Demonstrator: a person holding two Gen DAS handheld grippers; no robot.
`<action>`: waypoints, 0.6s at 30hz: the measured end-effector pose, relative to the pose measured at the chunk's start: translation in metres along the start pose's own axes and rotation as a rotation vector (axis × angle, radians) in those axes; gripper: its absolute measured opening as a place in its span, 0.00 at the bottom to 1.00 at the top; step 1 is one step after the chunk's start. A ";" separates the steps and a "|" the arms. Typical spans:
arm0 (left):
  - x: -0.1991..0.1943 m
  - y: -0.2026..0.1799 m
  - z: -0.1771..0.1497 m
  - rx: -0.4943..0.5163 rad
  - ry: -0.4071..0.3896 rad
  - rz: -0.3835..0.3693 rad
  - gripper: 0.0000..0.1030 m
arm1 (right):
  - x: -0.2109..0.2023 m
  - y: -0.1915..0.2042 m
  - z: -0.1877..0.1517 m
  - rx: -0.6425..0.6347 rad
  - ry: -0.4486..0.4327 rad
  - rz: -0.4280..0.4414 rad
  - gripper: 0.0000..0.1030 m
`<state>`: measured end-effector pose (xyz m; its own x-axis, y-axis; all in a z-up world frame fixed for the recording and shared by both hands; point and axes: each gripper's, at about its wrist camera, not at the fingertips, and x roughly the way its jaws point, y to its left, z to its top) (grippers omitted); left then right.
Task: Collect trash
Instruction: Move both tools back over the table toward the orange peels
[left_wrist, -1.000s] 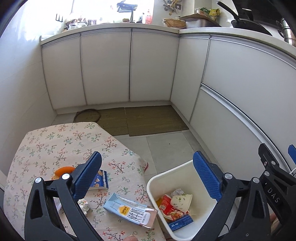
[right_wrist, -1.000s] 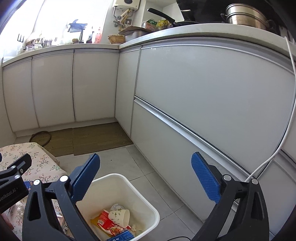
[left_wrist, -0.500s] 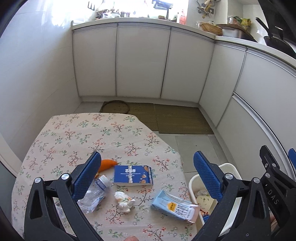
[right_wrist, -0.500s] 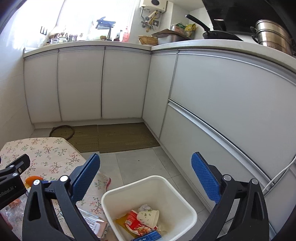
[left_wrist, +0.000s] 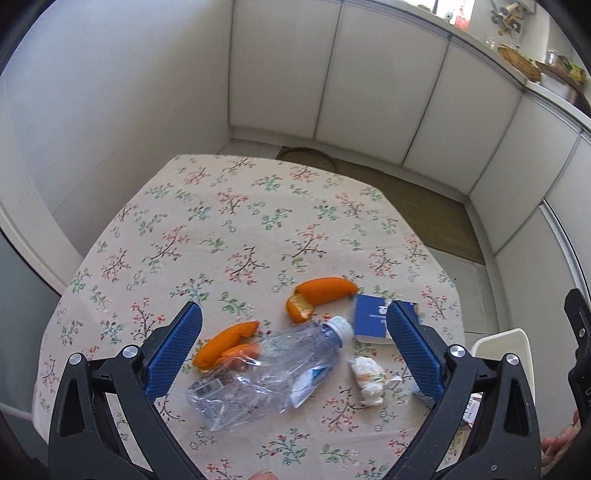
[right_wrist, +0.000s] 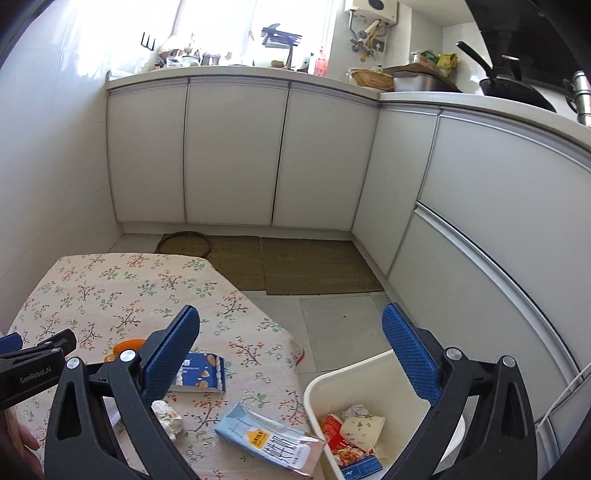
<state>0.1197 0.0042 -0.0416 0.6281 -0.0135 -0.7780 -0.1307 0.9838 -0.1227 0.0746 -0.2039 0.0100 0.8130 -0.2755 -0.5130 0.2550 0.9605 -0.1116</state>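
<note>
Both hand-held grippers gape wide, empty. Left hand-held gripper (left_wrist: 293, 350) frames a crushed bottle (left_wrist: 266, 369), orange peels (left_wrist: 319, 293) and tissue wad (left_wrist: 367, 376) lower centre; milk carton (right_wrist: 266, 441) touches the bin (right_wrist: 369, 376), lower right.

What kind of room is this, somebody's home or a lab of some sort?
Most likely a home kitchen. White cabinets run under a countertop crowded with utensils, a black pan sits on the counter's right side, and a small table with a floral tablecloth stands beside a white trash bin.
</note>
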 end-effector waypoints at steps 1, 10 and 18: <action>0.004 0.008 0.000 -0.015 0.012 0.004 0.93 | 0.001 0.005 0.000 -0.005 0.004 0.008 0.93; 0.045 0.046 -0.011 0.008 0.222 -0.035 0.93 | 0.011 0.040 -0.003 -0.027 0.039 0.066 0.93; 0.067 0.053 -0.008 0.104 0.233 0.028 0.92 | 0.023 0.034 -0.003 0.038 0.092 0.084 0.93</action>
<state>0.1485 0.0537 -0.1055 0.4305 -0.0153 -0.9025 -0.0583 0.9973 -0.0447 0.1008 -0.1776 -0.0083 0.7814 -0.1881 -0.5950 0.2096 0.9772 -0.0336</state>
